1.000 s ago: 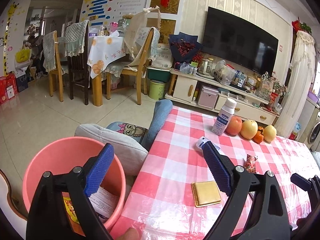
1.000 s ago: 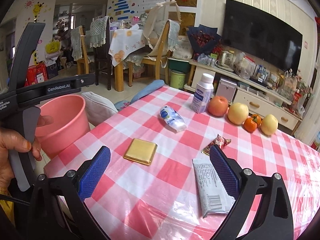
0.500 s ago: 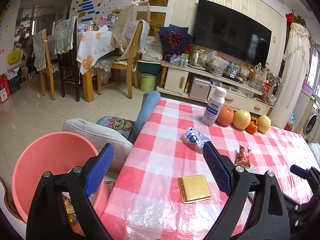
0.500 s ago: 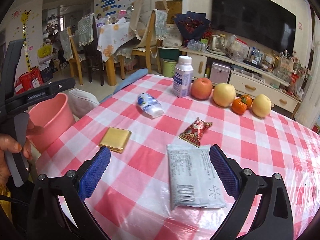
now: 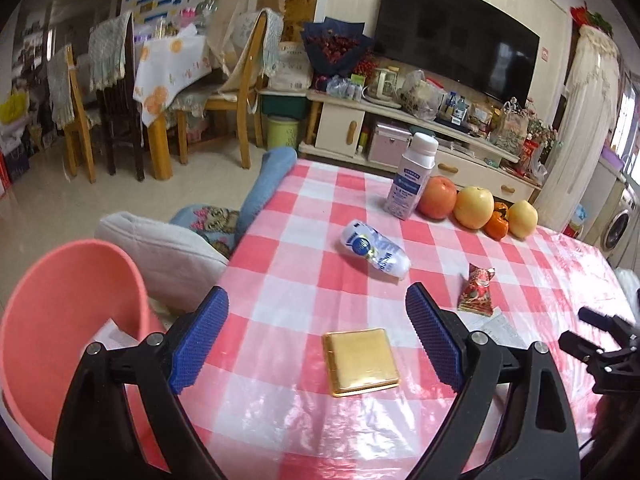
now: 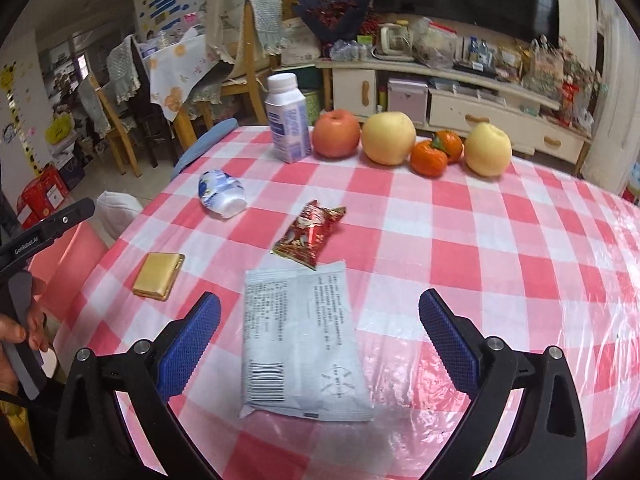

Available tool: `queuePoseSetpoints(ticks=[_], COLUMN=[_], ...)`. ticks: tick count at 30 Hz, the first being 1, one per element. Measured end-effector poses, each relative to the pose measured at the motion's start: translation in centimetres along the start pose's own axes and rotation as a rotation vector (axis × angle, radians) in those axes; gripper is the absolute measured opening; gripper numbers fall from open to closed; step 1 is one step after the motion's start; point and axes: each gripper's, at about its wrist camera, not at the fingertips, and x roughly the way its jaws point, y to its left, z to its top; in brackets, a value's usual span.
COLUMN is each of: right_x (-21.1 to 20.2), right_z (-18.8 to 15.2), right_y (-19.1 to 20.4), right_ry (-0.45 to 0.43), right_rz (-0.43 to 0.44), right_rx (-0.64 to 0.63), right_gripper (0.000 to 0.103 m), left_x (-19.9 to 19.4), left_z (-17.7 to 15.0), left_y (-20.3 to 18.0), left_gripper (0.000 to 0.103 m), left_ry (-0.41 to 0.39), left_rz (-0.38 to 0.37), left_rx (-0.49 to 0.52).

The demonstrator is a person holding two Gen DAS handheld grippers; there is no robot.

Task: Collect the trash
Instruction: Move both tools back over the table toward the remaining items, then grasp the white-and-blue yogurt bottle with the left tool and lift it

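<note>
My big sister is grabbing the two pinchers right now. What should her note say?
Left gripper: open, empty, over the gold square packet.
Right gripper: open, empty, over the grey flat packet.
Pink bucket: off the table's left edge, some paper already inside.
Still on the table: gold packet, grey packet, red snack wrapper, crushed white-blue bottle.
Probably not trash: the upright milk bottle and the fruit behind it.
Left to do: likely pick up those four and drop them in the bucket.
</note>
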Motion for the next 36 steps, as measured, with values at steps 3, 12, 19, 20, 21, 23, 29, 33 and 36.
queuePoseSetpoints(ticks=[3, 12, 19, 20, 21, 23, 29, 33, 36], right_x=[0.8, 2.9, 3.3, 3.3, 3.3, 3.3, 3.7, 4.1, 4.5], right_z=[-0.1, -0.4, -0.5, -0.5, -0.5, -0.5, -0.8, -1.0, -1.1], right_y=[-0.7, -0.8, -0.9, -1.0, -1.0, -1.1, -0.9, -0.7, -0.5], right_ry=[0.034, 0.120, 0.150, 0.150, 0.151, 0.152, 0.173, 0.192, 0.204], right_rz=[0.007, 0.066, 0.099, 0.102, 0.106, 0.112, 0.142, 0.160, 0.146], right_rx=[0.013, 0.027, 0.025, 0.026, 0.026, 0.026, 0.018, 0.022, 0.011], right_gripper=[0.098, 0.098, 0.098, 0.098, 0.098, 0.098, 0.098, 0.098, 0.098], left_x=[1.1, 7.7, 14.6, 15.2, 15.8, 17.0, 19.6, 20.2, 20.0], left_z=[0.3, 2.9, 4.1, 4.2, 4.3, 4.4, 4.9, 4.6, 4.2], left_y=[-0.5, -5.2, -6.8, -7.0, -7.2, -7.7, -7.9, -8.0, -8.2], left_gripper=[0.091, 0.091, 0.088, 0.088, 0.088, 0.088, 0.073, 0.061, 0.045], left_ry=[0.041, 0.138, 0.255, 0.263, 0.272, 0.288, 0.332, 0.342, 0.333], left_rz=[-0.038, -0.034, 0.000, 0.008, 0.021, 0.060, 0.119, 0.114, 0.115], left_rx=[-0.053, -0.073, -0.171, -0.168, -0.162, -0.144, -0.121, -0.111, -0.088])
